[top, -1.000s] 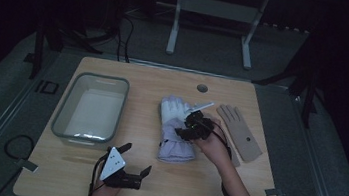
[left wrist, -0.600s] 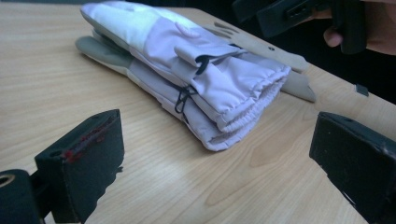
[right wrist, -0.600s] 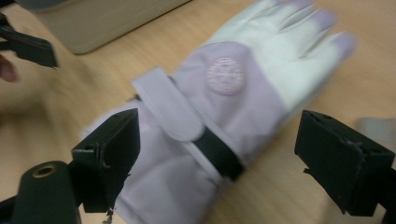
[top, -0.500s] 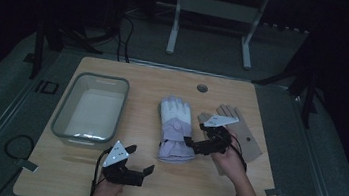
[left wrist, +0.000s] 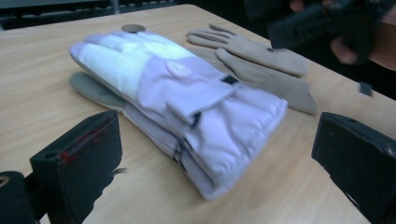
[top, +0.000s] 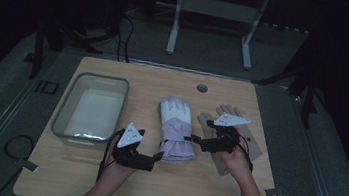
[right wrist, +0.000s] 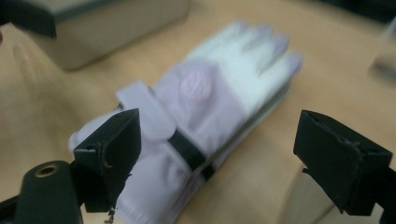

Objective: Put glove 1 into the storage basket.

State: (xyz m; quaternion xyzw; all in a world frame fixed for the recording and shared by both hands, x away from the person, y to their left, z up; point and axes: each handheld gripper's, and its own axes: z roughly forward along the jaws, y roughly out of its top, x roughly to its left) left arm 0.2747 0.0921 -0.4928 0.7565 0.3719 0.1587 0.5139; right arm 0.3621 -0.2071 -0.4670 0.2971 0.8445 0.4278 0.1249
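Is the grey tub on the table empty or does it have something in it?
Empty: the grey tub shows only its pale bare bottom, and both glove pairs lie outside on the table.

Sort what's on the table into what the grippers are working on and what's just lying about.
In play, as far as I can judge:
- lilac ski gloves, stacked, both grippers aimed at them
- left gripper, open
- right gripper, open

Lying about:
- tan gloves, under the right hand
- grey bin

Both grippers, left gripper [top: 157, 156] at lower centre and right gripper [top: 196, 140] beside it, were black, topped with pale triangular plates, trailing dark cables; forearms were bare.
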